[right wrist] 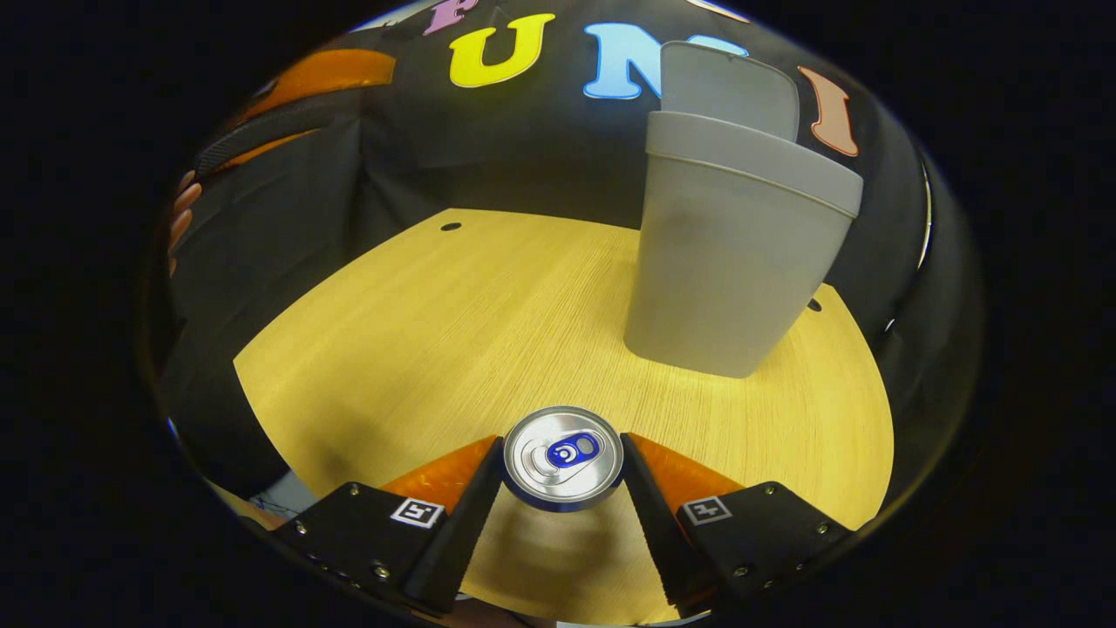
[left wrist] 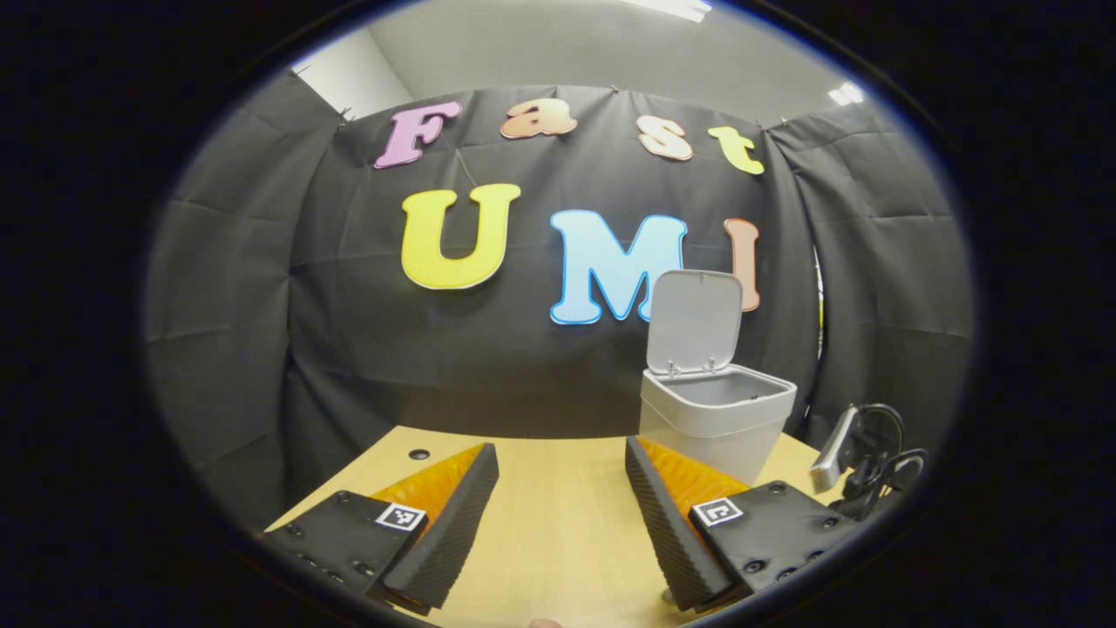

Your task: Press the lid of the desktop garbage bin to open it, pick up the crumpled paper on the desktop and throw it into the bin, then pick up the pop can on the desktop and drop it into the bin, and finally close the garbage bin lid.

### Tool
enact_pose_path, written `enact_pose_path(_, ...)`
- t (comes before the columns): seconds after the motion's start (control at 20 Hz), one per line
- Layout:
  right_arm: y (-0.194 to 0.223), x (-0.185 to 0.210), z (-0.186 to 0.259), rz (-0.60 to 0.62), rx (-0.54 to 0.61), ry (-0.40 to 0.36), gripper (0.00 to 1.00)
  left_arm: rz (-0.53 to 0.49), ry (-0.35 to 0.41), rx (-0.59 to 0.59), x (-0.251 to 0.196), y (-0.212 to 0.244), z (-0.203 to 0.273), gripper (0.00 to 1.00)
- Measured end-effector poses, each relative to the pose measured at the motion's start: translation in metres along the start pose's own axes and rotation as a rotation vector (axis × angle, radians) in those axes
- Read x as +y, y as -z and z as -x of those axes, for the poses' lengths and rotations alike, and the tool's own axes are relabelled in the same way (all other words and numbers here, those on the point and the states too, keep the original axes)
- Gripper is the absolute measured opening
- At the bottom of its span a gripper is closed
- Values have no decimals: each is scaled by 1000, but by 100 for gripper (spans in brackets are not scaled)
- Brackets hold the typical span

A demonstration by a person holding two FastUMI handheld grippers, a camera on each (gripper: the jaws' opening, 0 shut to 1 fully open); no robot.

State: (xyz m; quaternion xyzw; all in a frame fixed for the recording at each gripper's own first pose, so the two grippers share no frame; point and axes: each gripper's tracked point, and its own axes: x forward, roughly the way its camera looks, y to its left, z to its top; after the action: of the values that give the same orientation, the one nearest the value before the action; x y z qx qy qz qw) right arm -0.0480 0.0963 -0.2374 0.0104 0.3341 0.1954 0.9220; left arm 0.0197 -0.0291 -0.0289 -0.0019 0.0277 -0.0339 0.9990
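The pop can [right wrist: 562, 458] is sitting upright between the two fingers of the right gripper [right wrist: 562, 471], its round silvery top with a blue pull tab facing the right gripper view; both fingers are pressing against its sides, so the can is looking clamped. Whether it is standing on the desktop [right wrist: 453, 323] or hanging just above it, I cannot tell, though a shadow is lying under it. The step in hand, as I am judging it, is the can step: no crumpled paper is lying on the bare wood, so that part is probably done (the bin's inside is showing pale grey and shallow from the left gripper view, contents hidden).

The garbage bin [right wrist: 732, 262] is standing just beyond the can, a smooth light-grey plastic tub tapering downward, its flat rounded lid [left wrist: 695, 321] standing upright on hinges at the back. The next move is calling for lifting the can above the rim and over the mouth before releasing.

The left gripper [left wrist: 562, 515] is hovering with fingers wide apart and nothing between them, their ribbed pads facing each other over the pale wood-grain desktop, with a dark cable bundle [left wrist: 876, 467] at its right edge
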Motion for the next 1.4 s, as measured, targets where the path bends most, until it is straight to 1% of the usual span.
enact_pose_path(0.1,-11,-6,9,-4,-32,6,84,9,3,3,-4,3,-2,95)
enact_pose_path(0.15,-18,-9,14,-9,-51,8,80,11,4,3,-6,3,-2,95)
enact_pose_path(0.2,-25,-12,18,-19,-71,6,84,11,5,3,-9,3,-4,95)
enact_pose_path(0.25,-32,-15,23,-29,-88,4,84,11,7,2,-11,3,-5,95)
enact_pose_path(0.3,-39,-18,28,-38,-107,4,81,10,9,2,-13,4,-6,95)
enact_pose_path(0.35,-48,-22,33,-44,-129,10,84,10,12,1,-16,4,-7,95)
enact_pose_path(0.65,-103,-42,65,-61,-292,43,83,5,22,-3,-24,1,-11,96)
enact_pose_path(0.95,-153,-54,86,-27,-442,79,83,-3,23,-4,-22,1,-13,96)
enact_pose_path(1.15,-181,-64,95,7,-524,124,83,-1,25,1,-23,4,-15,96)
enact_pose_path(1.4,-214,-72,106,39,-618,154,83,-3,24,4,-21,5,-18,96)
